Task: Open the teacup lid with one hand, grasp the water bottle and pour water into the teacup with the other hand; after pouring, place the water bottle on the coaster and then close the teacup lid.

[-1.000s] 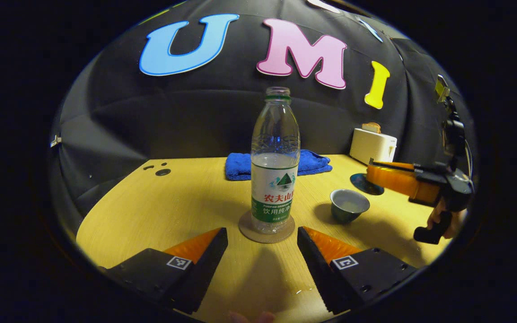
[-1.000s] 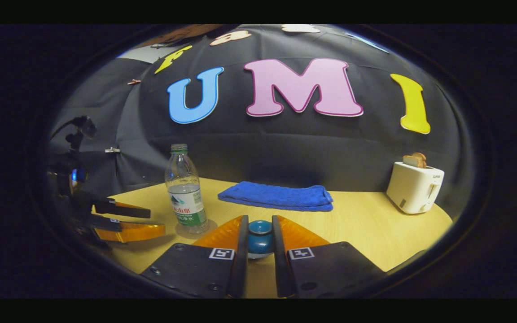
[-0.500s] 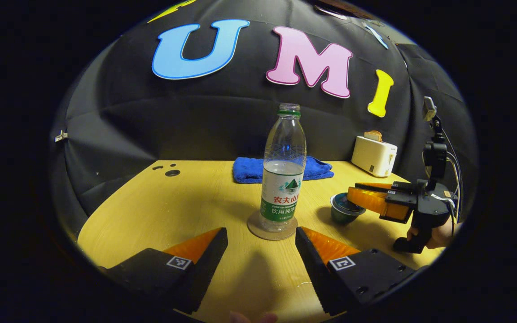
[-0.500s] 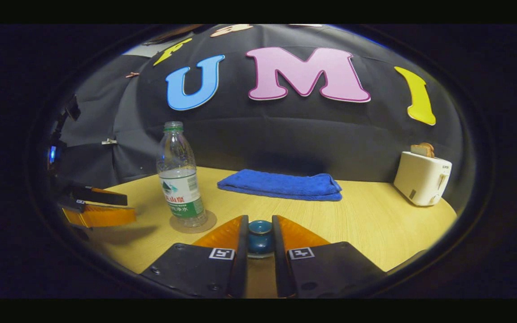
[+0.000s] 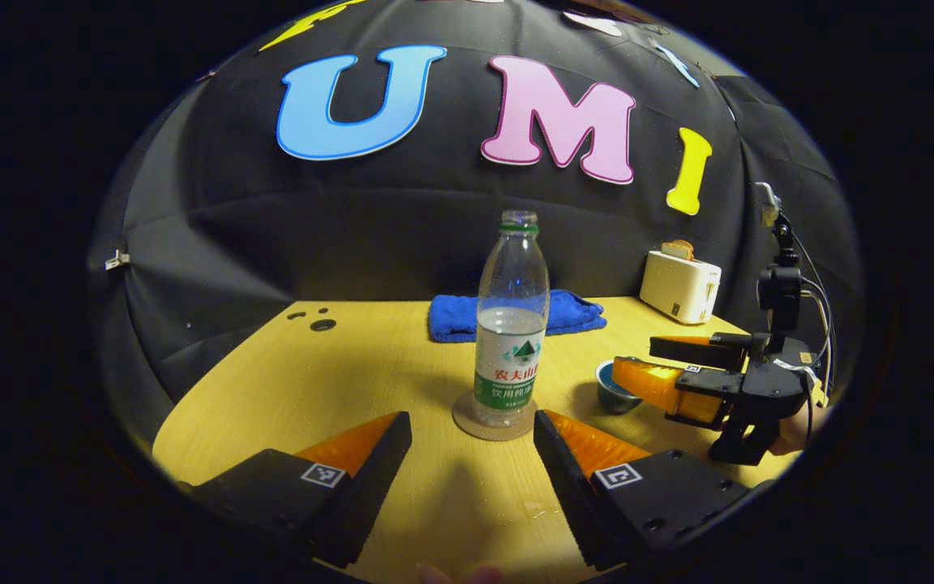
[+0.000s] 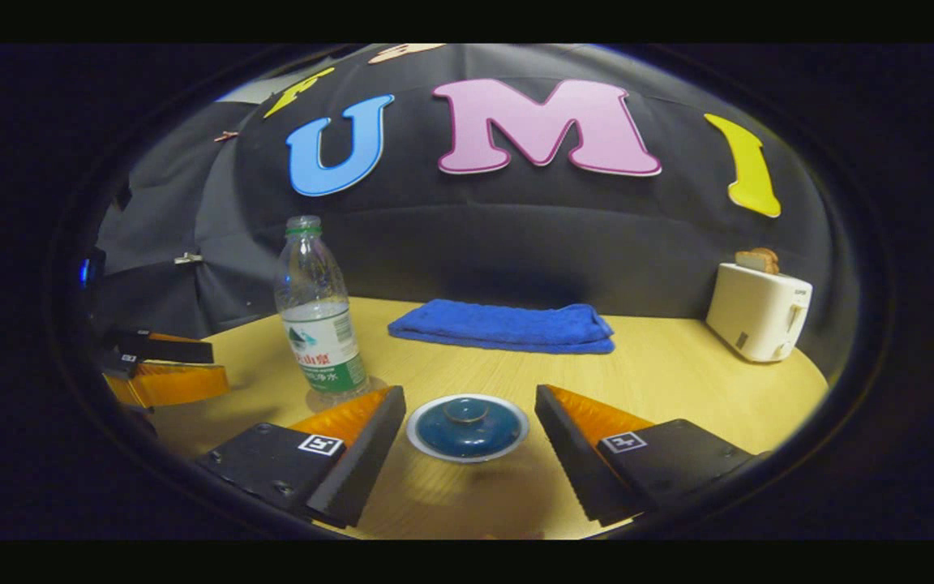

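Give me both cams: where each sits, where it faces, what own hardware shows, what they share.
Left gripper view: rides the left gripper, facing the clear plastic water bottle on its round coaster; own open fingers at bottom.
Right gripper view: rides the right gripper, above the lidded blue teacup; own fingers spread.
Shared: bottle, folded blue towel, white toaster, each other's gripper.

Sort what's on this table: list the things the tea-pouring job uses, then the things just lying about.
Job things: water bottle, standing on its coaster; teacup with its lid on; left gripper and right gripper, both open.

Lying about: blue towel; white toaster with bread in it.
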Demonstrator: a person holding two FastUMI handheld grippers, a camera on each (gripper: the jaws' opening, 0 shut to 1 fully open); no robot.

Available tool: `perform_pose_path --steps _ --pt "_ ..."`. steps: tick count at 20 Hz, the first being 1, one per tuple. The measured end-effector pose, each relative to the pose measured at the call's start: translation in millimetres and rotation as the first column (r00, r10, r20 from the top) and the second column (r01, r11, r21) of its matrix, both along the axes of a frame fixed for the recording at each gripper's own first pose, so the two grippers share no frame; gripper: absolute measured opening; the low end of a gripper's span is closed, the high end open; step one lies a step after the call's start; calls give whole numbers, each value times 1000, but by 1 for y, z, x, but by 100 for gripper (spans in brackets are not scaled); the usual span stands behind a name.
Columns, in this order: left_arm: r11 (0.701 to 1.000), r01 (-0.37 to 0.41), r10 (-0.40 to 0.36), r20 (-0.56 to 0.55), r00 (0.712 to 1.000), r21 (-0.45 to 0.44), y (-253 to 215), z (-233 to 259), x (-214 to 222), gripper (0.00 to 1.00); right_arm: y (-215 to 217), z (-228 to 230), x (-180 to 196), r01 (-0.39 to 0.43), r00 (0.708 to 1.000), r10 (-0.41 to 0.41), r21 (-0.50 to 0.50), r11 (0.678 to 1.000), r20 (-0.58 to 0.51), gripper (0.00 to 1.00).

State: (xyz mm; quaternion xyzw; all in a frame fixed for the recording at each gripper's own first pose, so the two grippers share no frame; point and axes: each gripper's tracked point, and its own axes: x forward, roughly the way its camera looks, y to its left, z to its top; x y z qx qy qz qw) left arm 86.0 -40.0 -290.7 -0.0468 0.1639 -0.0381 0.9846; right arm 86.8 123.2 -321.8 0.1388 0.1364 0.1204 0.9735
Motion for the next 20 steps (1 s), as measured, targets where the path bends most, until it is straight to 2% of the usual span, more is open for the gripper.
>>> perform_pose_path --steps 3,6,11,16,20 --pt "1000 -17 17 13 1000 1 -8 30 -1 95 -26 42 -10 45 999 -44 -26 999 30 98" --pt "999 -31 31 32 999 -11 -15 73 -4 95 -56 101 -24 91 994 -91 4 996 61 98" --pt "997 -68 65 83 994 35 -16 149 -15 95 -112 188 -49 124 986 -125 10 992 110 99" --pt "996 -66 59 104 993 65 -21 199 -24 95 -155 239 -78 156 977 -151 -19 988 149 99" --pt "994 -99 92 120 989 53 -22 224 -35 95 -173 266 -102 153 973 -147 -16 988 180 99"
